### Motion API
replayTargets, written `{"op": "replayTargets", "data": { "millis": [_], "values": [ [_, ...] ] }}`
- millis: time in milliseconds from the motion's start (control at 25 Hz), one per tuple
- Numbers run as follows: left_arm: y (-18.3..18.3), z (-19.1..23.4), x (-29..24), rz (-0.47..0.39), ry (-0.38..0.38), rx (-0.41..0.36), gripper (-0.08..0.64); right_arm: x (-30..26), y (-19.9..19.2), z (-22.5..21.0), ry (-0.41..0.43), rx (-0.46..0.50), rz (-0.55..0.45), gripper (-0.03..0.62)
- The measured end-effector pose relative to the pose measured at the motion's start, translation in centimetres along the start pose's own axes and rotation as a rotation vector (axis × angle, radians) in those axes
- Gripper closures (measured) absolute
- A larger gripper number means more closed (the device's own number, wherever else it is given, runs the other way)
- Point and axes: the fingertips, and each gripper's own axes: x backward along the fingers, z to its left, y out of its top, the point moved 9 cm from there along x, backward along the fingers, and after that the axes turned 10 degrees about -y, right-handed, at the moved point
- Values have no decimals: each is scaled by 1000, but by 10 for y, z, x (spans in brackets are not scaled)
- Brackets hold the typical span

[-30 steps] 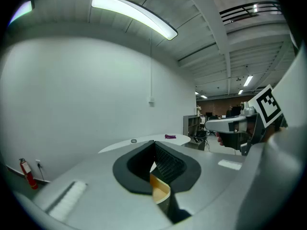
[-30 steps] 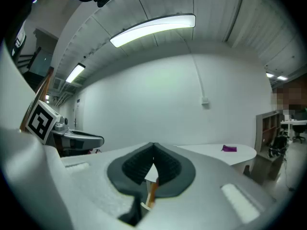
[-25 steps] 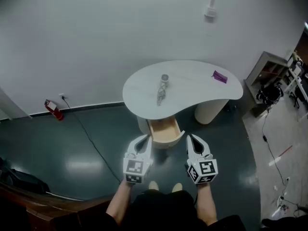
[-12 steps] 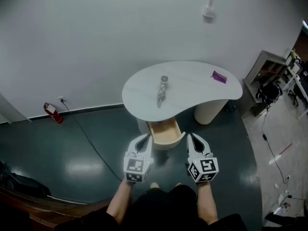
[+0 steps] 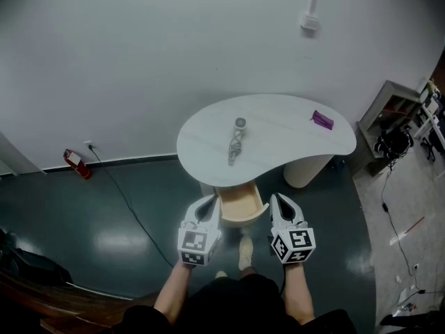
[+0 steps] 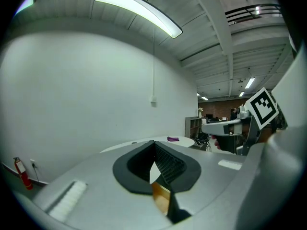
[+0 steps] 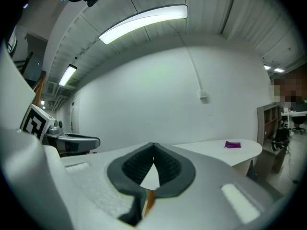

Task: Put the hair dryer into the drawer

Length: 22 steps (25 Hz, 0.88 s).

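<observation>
The hair dryer (image 5: pixel 235 140), silver and lying lengthwise, rests on the white rounded table (image 5: pixel 292 136) in the head view. Under the table's front edge a tan wooden drawer (image 5: pixel 240 208) stands pulled out and looks empty. My left gripper (image 5: pixel 208 201) hovers just left of the drawer and my right gripper (image 5: pixel 279 200) just right of it, both short of the table and pointing at it. Both are shut with nothing in them. In the left gripper view the left gripper (image 6: pixel 153 143) has its pads meeting; the right gripper (image 7: pixel 153 145) shows the same in its own view.
A purple object (image 5: pixel 322 120) lies at the table's right end. A red fire extinguisher (image 5: pixel 75 161) and a floor cable (image 5: pixel 128 199) are at the left by the wall. Shelving with cables (image 5: pixel 391 120) stands at the right. My foot (image 5: pixel 245 252) is below the drawer.
The table and drawer have come closer and lower in the head view as I stepped forward; a foot now shows beneath the drawer. Both grippers stayed shut, side by side.
</observation>
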Motion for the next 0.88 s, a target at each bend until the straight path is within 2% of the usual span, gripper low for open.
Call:
{"op": "replayTargets", "data": {
  "millis": [480,880],
  "values": [
    [10,54,-110,52,87,34,554,-138,15,-45,95,3,48,591],
    [0,82,-172,98,168,88,554,-225,7,-76,186,-4,114,589]
  ]
}}
